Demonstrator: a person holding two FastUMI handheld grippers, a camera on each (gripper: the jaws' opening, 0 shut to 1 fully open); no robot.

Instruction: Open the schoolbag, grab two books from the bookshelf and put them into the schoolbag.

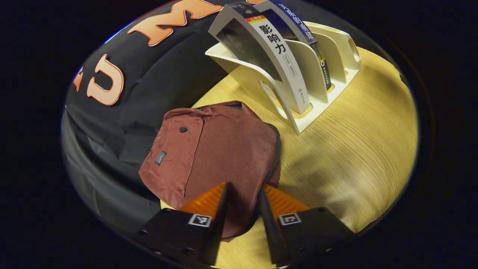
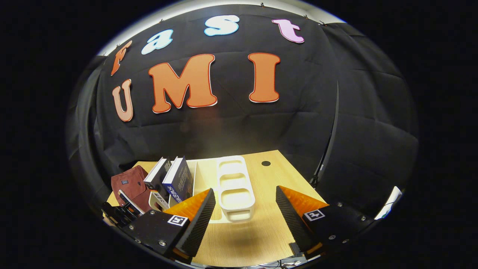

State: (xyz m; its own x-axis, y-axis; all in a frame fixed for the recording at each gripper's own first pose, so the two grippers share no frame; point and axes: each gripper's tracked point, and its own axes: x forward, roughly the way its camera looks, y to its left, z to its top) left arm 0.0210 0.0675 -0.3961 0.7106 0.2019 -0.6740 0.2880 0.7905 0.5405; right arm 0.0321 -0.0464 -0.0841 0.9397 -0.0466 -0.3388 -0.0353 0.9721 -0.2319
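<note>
A maroon schoolbag [image 1: 209, 149] lies flat on the wooden table [image 1: 354, 149], its zip closed along the right edge. My left gripper [image 1: 244, 200] hovers low over the bag's near zip edge, open by a narrow gap with bag cloth showing between the fingers. Behind the bag, a white bookshelf rack [image 1: 336, 48] holds a white-spined book [image 1: 280, 63] and a dark blue book [image 1: 295, 26], both leaning. In the right gripper view, my right gripper [image 2: 244, 201] is wide open and holds nothing, facing the rack [image 2: 235, 186]. The two books [image 2: 175, 179] and the bag [image 2: 130, 183] are to its left.
The rack's right-hand slots [image 2: 233, 194] hold nothing. The table [image 2: 242, 239] has a small dark hole [image 2: 266, 163] at its far edge. Black cloth walls close in the back and sides. The left gripper [image 2: 119, 215] shows at the lower left, by the bag.
</note>
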